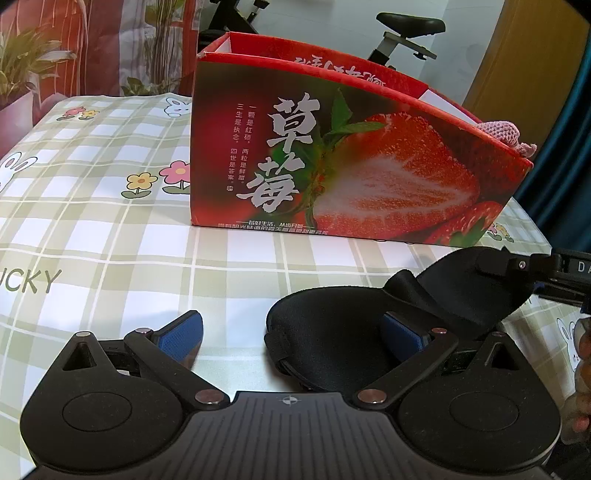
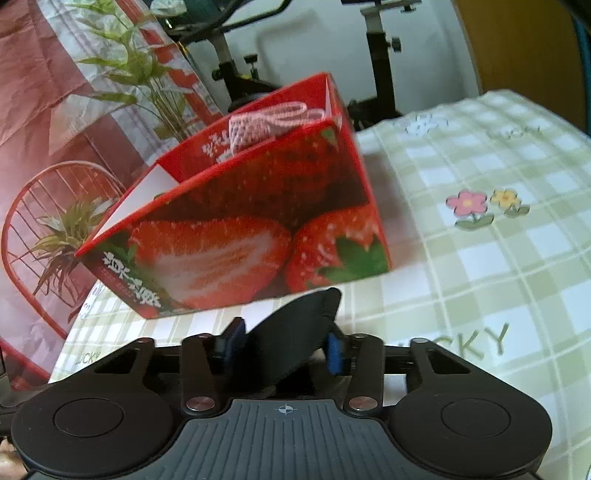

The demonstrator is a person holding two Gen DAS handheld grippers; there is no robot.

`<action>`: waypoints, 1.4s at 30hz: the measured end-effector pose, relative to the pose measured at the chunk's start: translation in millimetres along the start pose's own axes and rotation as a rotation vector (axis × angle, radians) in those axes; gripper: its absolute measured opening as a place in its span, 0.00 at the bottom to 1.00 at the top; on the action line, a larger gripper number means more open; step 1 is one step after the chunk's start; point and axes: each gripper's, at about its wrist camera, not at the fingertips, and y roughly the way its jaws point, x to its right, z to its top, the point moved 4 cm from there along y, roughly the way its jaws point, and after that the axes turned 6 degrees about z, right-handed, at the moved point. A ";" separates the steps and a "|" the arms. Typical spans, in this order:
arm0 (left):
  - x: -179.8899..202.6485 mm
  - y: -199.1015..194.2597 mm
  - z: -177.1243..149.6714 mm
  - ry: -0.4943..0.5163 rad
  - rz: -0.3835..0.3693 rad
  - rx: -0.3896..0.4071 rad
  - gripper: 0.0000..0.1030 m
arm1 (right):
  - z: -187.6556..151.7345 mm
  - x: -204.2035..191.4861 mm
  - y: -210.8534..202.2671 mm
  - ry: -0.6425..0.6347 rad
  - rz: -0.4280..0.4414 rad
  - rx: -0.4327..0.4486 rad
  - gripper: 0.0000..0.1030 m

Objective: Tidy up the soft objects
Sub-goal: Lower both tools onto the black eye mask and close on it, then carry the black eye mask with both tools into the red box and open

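Note:
A black padded eye mask [image 1: 332,343] lies on the checked tablecloth in front of a red strawberry-printed box [image 1: 332,166]. My left gripper [image 1: 291,325] stands open, its right blue pad [image 1: 402,332] resting in the mask's hollow and the left pad apart on the cloth. My right gripper [image 1: 517,264] comes in from the right and lifts the mask's right end. In the right wrist view the right gripper [image 2: 284,332] is shut on the eye mask [image 2: 295,332], which stands up between the pads. A pink knitted piece [image 2: 266,122] pokes out of the box [image 2: 240,229].
The green-and-white tablecloth [image 1: 110,221] spreads left of the box, with more cloth [image 2: 498,240] to its right. An exercise bike [image 1: 406,33] and a red printed backdrop with plants [image 1: 74,48] stand behind the table. A person's hand [image 1: 583,369] shows at the right edge.

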 end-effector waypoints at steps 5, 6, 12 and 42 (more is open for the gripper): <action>-0.1 -0.2 -0.1 -0.001 -0.002 -0.003 1.00 | -2.3 -1.6 -2.6 -0.093 -0.033 -0.002 0.23; -0.2 0.1 0.4 -0.002 -0.004 -0.005 1.00 | -4.6 -3.0 -2.6 -0.117 -0.042 -0.007 0.23; -7.3 1.3 9.7 -0.037 -0.044 -0.070 1.00 | -15.9 -7.8 -2.2 -0.205 -0.079 -0.035 0.20; -19.0 -57.5 50.3 -0.136 -0.175 0.088 0.17 | 5.4 -57.4 -31.4 -0.349 0.015 0.060 0.13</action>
